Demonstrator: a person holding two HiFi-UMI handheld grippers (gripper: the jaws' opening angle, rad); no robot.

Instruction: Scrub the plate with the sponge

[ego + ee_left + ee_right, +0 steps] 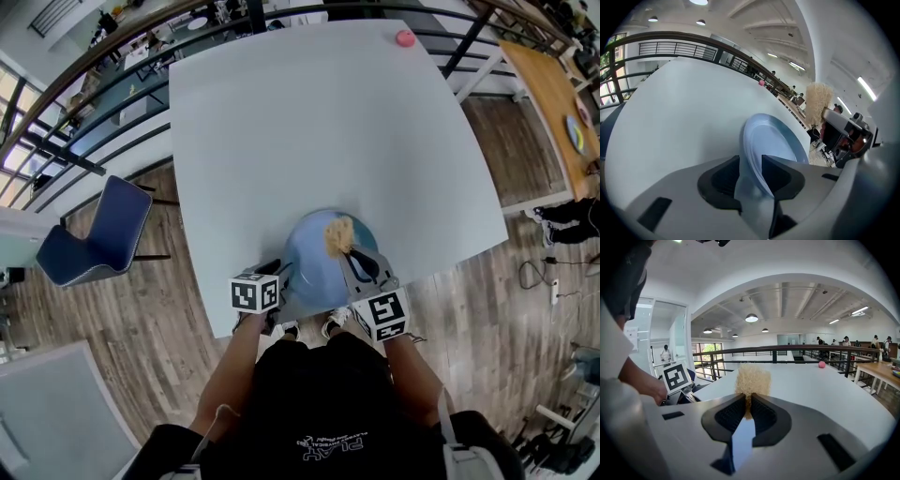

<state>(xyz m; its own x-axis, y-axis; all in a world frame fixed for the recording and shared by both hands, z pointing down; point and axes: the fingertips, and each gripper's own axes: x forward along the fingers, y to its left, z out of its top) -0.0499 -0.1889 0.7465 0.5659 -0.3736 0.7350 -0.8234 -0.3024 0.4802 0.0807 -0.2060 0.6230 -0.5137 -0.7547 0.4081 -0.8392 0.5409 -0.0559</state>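
Note:
A light blue plate (314, 272) sits at the near edge of the white table (309, 122). My left gripper (284, 275) is at its left rim. In the left gripper view the plate's rim (773, 140) fills the gap between the two pads of that gripper (751, 176), which is shut on it. My right gripper (349, 255) is shut on a tan, fibrous sponge (338, 234) and holds it over the plate's far right part. The sponge (752, 379) sticks out beyond the tips of the right gripper (748, 408) in the right gripper view.
A pink ball (405, 38) lies at the table's far right corner. A blue chair (94, 239) stands on the wooden floor to the left. A dark railing (84, 84) runs behind the table, and a wooden table (553, 84) stands at the right.

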